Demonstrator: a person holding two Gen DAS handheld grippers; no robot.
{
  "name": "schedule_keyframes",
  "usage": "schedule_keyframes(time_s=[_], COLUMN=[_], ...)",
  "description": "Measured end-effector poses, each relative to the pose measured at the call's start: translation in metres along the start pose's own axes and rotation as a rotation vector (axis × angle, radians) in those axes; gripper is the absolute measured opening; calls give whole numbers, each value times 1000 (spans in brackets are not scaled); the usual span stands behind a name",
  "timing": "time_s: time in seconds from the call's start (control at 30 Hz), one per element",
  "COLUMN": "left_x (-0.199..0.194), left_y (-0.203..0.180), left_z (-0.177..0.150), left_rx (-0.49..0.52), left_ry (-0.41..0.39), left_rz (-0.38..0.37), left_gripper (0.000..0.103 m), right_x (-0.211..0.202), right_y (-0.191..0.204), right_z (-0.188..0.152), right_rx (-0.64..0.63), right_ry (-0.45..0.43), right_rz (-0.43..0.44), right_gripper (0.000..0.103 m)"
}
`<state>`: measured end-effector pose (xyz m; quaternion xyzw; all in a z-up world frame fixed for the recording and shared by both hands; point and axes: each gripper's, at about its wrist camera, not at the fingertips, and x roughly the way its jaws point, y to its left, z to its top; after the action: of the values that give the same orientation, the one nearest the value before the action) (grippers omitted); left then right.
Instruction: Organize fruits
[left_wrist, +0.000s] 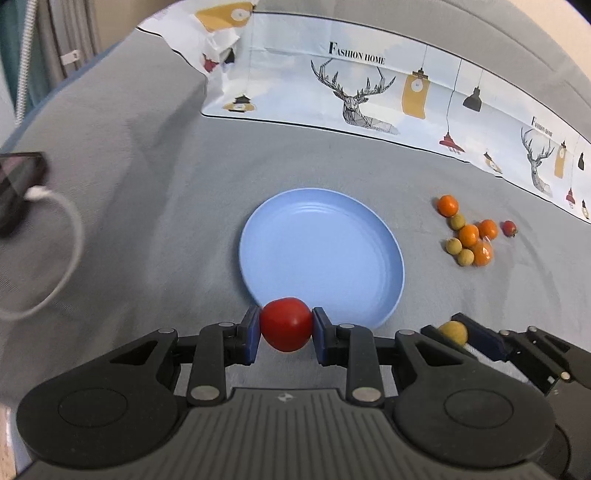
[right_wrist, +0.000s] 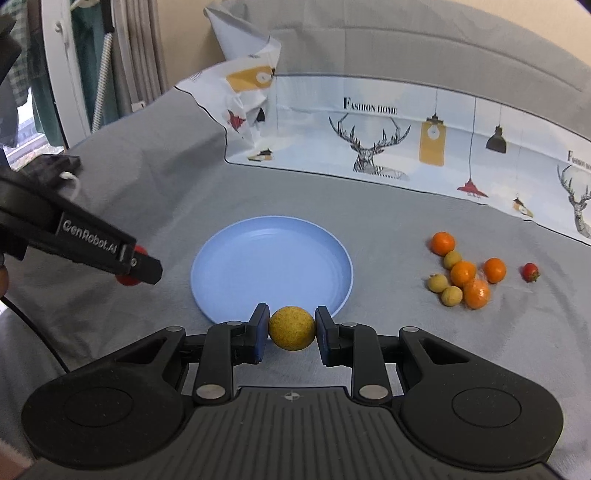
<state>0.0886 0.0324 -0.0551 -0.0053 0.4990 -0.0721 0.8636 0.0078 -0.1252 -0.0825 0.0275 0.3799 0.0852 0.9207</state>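
Jaws of both grippers are clenched on fruit: left gripper (left_wrist: 286, 325) grasps a smooth red tomato (left_wrist: 285, 324), right gripper (right_wrist: 291, 328) a rough yellow-brown fruit (right_wrist: 291, 328). I judge this the carry step; both hang at the near rim of the empty blue plate (right_wrist: 236, 266). Next: move over the dish, lower, release. Remaining fruit pile (right_wrist: 465, 275) lies right of it.

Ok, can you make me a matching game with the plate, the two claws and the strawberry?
Things:
1. plate
2. left claw
3. right claw
4. strawberry

States:
A. holds a yellow ball-shaped fruit
B. lies alone, right of the fruit pile
C. blue, nothing on it
D. holds a red fruit

Pairs: 1-C, 2-D, 3-A, 4-B
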Motion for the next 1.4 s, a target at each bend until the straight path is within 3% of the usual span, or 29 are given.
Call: schedule_keyframes(time_s=[0.5,0.53,0.6,0.63,0.67,0.87,1.03,1.23,1.4], left_x=[101,101,94,86,76,31,-5,-49,-73], left_y=[-5,-5,-3,-1,1,5,7,9,8], left_z=[36,38,40,41,40,18,-23,-67,-84], left_rx=[28,33,29,13,0,26,15,25,13], left_ry=[117,108,85,49,6,-36,-18,-54,-97], left_rz=[44,33,13,12,15,59,111,114,114], left_gripper=[35,40,94,102,103,103,103,103,103], right_x=[101,104,104,100,95,42,-11,-62,-92], right_y=[-3,-1,2,2,2,1,0,10,17], right_z=[12,13,18,21,22,15,-8,-22,-28], right_rx=[-63,-74,-83,-84,-84,-40,31,21,2], right_ry=[108,115,112,101,87,104,119,35,-35], right_rz=[12,25,39,37,31,12,18,16,5], right_gripper=[28,29,35,53,68,89,95,101,101])
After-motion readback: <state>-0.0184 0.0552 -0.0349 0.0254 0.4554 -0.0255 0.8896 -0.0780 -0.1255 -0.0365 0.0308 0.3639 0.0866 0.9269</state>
